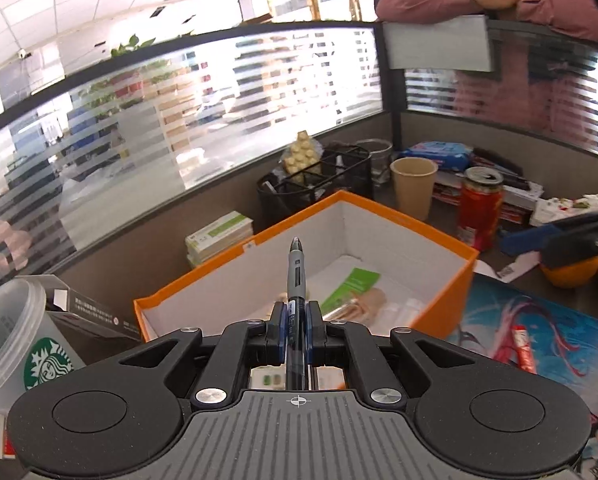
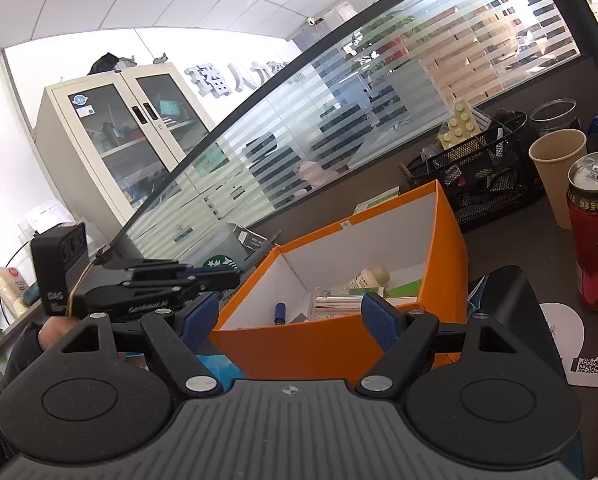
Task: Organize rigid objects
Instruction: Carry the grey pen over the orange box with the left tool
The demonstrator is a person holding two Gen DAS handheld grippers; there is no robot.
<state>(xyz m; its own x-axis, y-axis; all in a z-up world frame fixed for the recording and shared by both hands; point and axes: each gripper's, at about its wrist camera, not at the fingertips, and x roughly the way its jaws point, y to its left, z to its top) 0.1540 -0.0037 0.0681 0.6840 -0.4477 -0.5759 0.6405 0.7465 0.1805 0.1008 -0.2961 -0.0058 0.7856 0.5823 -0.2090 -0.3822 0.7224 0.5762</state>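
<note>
While the left gripper [image 1: 296,326] hangs above the near edge of an open orange cardboard box with white inner walls [image 1: 439,236], its blue pads are pinched tight on a slim grey-and-black ballpoint pen [image 1: 296,276]. The pen lies along the line of the fingers, tip pointing out over the box, which looks like the way to drop it straight in.

Inside the box, on the white floor, lie a green-and-white flat packet [image 1: 353,286], a pale beige tube [image 1: 369,304] & other small bits (too jumbled to name).

The right gripper [image 2: 293,320] waits low in front of the same box, jaws well apart w/ nothing between them, prob. kept clear so the left can work.

Beyond the box stand a black wire-mesh desk organiser [image 1: 331,178], a tan paper cup [image 1: 413,188] and a red drinks can with its top opened [image 1: 479,212], all well apart from the pen.
</note>
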